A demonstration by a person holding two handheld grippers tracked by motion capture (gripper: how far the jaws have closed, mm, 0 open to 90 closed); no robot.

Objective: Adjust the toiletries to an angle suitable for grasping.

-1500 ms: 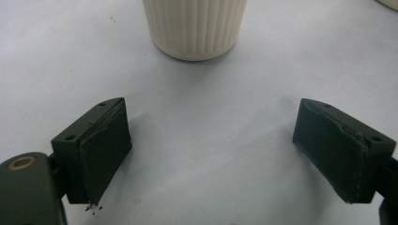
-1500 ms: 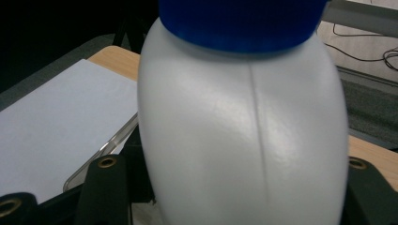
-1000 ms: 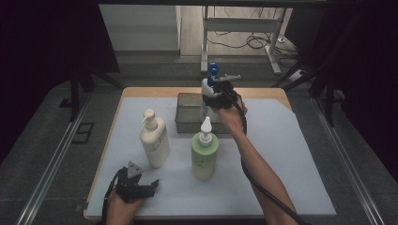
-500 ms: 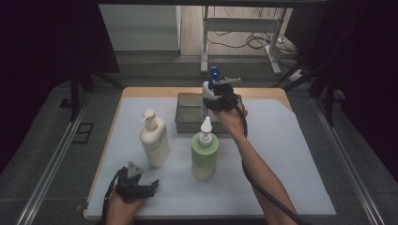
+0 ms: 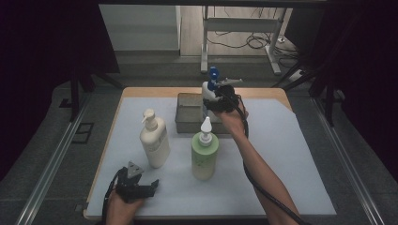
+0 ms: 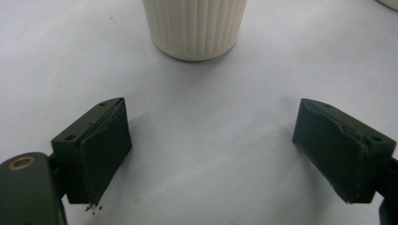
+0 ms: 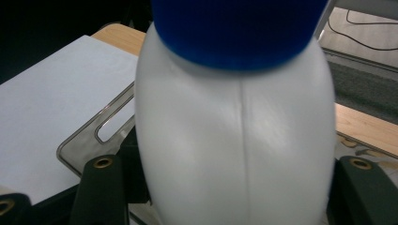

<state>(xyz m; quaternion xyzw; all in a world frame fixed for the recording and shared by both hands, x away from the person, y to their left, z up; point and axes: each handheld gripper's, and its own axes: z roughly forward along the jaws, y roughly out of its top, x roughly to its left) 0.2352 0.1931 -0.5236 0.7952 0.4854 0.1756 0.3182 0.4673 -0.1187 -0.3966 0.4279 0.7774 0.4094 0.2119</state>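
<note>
A white bottle with a blue cap [image 5: 209,89] stands upright at the back right corner of the grey tray [image 5: 187,117]. My right gripper [image 5: 212,99] is shut on its body. In the right gripper view the bottle [image 7: 234,131] sits between the two black jaws, above the clear tray rim [image 7: 94,136]. Whether its base touches the tray is hidden. My left gripper [image 5: 148,186] rests open on the white mat near the front left. In its own view my left gripper [image 6: 213,154] has nothing between its jaws, and the ribbed base of the cream pump bottle [image 6: 195,28] stands just ahead.
The cream pump bottle [image 5: 155,140] and a green pump bottle [image 5: 204,154] stand upright mid-mat, in front of the tray. The white mat [image 5: 291,154] covers a wooden table. A cable trails along the right forearm. Beyond the table are dark curtains and a metal frame.
</note>
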